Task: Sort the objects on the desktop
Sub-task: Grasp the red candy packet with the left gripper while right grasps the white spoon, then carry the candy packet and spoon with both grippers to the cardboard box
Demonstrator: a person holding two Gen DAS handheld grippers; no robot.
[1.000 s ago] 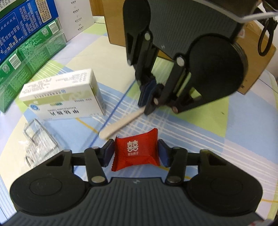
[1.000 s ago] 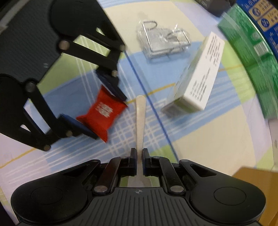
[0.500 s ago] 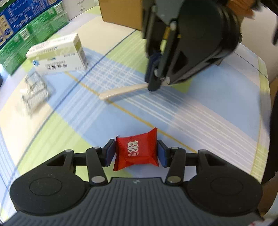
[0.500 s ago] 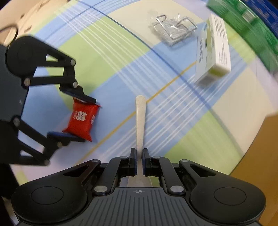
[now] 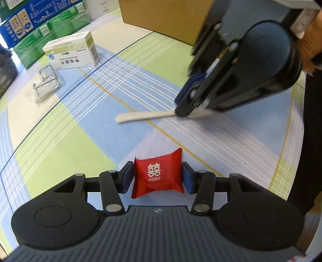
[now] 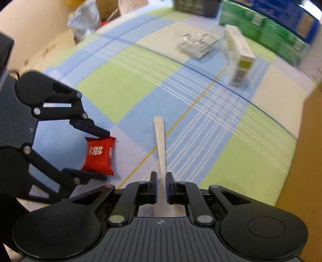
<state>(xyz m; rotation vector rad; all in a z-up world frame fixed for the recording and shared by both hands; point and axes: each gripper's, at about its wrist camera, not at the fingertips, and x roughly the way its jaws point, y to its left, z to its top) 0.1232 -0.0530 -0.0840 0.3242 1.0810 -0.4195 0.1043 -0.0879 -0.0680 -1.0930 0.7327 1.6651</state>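
My left gripper (image 5: 158, 177) is shut on a red candy packet (image 5: 158, 175) with white characters and holds it above the checked tablecloth. It also shows in the right wrist view (image 6: 98, 155) between the left fingers at the left. My right gripper (image 6: 161, 184) is shut on a pale wooden stick (image 6: 161, 141) that points forward. In the left wrist view the right gripper (image 5: 186, 109) comes in from the upper right, with the stick (image 5: 145, 116) reaching left above the cloth.
A white medicine box (image 5: 73, 51) and a clear bag of binder clips (image 5: 45, 83) lie at the far left. Green and blue cartons (image 5: 40, 26) stand behind them. A cardboard box (image 5: 161, 18) stands at the back. The table edge (image 5: 297, 121) runs along the right.
Both grippers have pulled back from the medicine box and clips with their loads, toward the near side of the table. The candy and the stick stay gripped.
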